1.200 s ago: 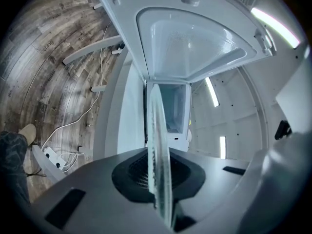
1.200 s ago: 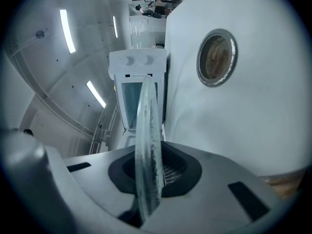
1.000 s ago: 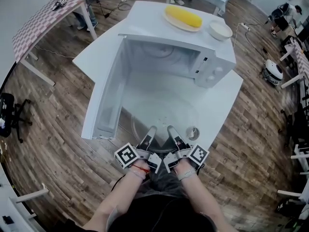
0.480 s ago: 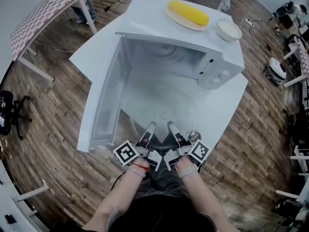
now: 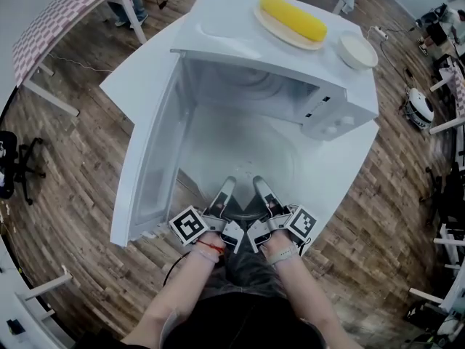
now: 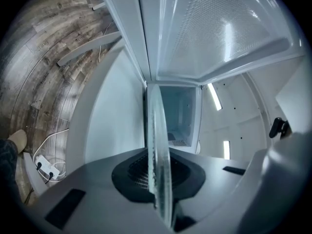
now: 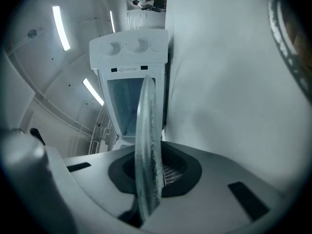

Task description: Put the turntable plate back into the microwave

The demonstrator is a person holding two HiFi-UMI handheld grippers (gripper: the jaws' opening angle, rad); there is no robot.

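The turntable plate (image 5: 247,164), clear glass, is barely traceable from the head view.

The clear, round plate (image 5: 243,158) is held flat over the counter's (image 5: 352,155) front edge, just before the white microwave (image 5: 327,100). Its door (image 5: 152,166) is wide open.

Turntable plate (image 6: 157,160) is clear glass, pretty glossy. Microwave (image 5: 330,118) looks shiny white, surface (image 5: 343,167) smooth white, floor (image 5: 65,173) matt wood planks, fingers (image 6: 87,189) matt grey plastic.
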